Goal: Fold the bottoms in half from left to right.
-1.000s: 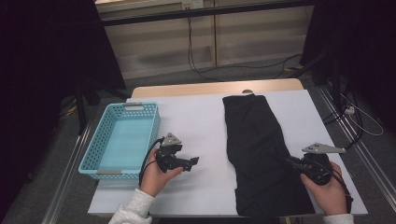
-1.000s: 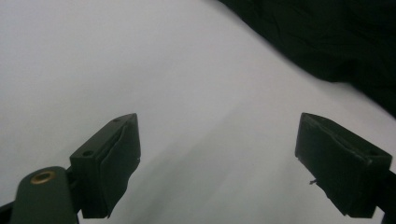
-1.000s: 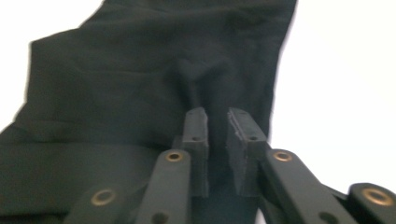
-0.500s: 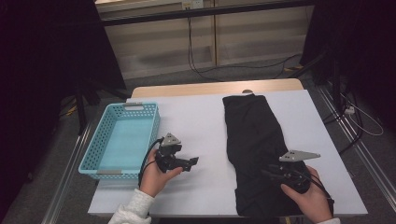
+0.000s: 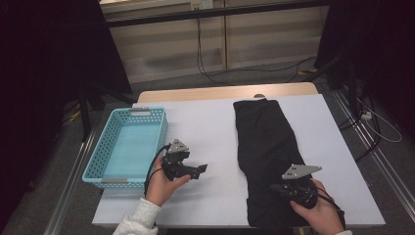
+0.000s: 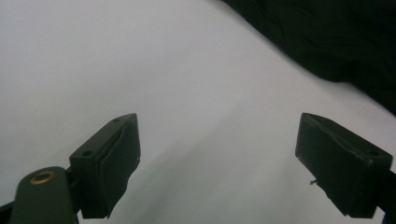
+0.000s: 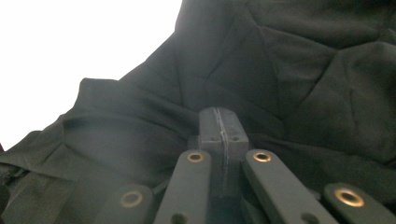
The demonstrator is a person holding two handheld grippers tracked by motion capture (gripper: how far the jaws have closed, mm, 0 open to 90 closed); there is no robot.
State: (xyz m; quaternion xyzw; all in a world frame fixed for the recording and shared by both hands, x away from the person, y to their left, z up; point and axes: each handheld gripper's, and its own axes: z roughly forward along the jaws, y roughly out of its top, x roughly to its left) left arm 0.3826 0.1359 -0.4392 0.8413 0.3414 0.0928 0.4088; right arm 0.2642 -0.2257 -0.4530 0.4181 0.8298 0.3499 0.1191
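A long black cloth lies lengthwise on the right half of the white table. My right gripper is over the cloth's near end, held in a hand. Its jaws are pressed together, and creases in the cloth run in toward the tip of the right gripper, so it looks shut on a pinch of fabric. My left gripper hovers over bare table left of the cloth. In its own view the left gripper is open and holds nothing, with the cloth's edge ahead of it.
A light blue perforated basket with nothing in it sits at the table's left edge, just left of my left hand. Bare white tabletop lies between basket and cloth. Cables run across the floor beyond the table.
My right gripper has moved left from the cloth's right edge to over its near end, and the fabric there has bunched. The left gripper has stayed put.
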